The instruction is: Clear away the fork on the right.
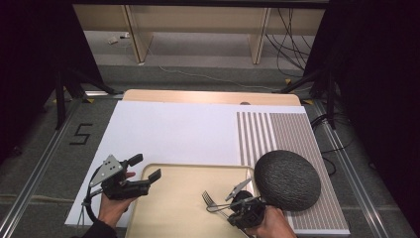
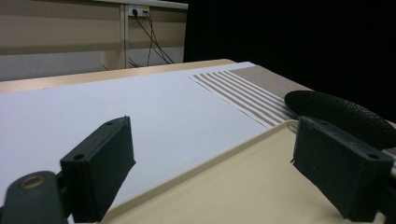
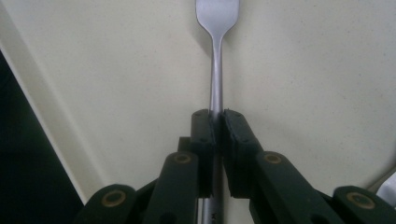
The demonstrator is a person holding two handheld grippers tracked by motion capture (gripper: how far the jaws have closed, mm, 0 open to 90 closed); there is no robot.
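Fork (image 3: 217, 56) tines are cut off at the top edge of the right gripper view, and the handle end is hidden between your right tongs (image 3: 219, 126), which are clamped on the handle. The high view gives you the whole head of the fork (image 1: 208, 199), tines pointing left over the cream tray (image 1: 173, 208), held just above it; whether it touches the tray can't be told. Your right hand (image 1: 270, 223) is cut by the bottom edge there. Left tongs (image 1: 143, 173) stand wide open with nothing between them, one jaw over the tray's left rim, one outside over the white sheet (image 1: 168, 129). The left gripper view adds the dark round mat (image 2: 341, 114) at the tray's far side, lying on the striped cloth (image 2: 252, 88). Table (image 1: 208, 96) edge shows beyond the sheet.
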